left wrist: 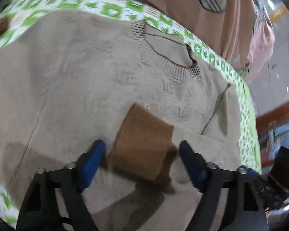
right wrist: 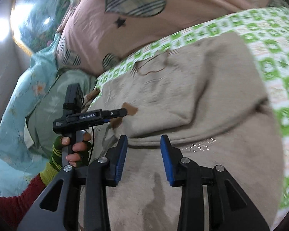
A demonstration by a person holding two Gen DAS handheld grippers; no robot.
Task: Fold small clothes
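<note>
A beige knit sweater (left wrist: 77,77) lies flat on a green-and-white checked sheet (left wrist: 109,9), its ribbed neckline (left wrist: 169,57) towards the far edge. One sleeve is folded over the body, and its brown cuff (left wrist: 142,146) lies between the blue fingers of my left gripper (left wrist: 141,142). Those fingers stand either side of the cuff and do not press on it. In the right wrist view my right gripper (right wrist: 144,137) hovers open and empty over a fold of the sweater (right wrist: 202,96). The left gripper (right wrist: 123,113) shows there too, at the brown cuff (right wrist: 133,110).
A pink quilt with plaid patches (right wrist: 144,28) lies beyond the sheet (right wrist: 269,48). A teal floral blanket (right wrist: 19,96) is bunched at the left. A gloved hand (right wrist: 77,148) holds the left gripper's handle. The bed's edge drops away at the right (left wrist: 254,134).
</note>
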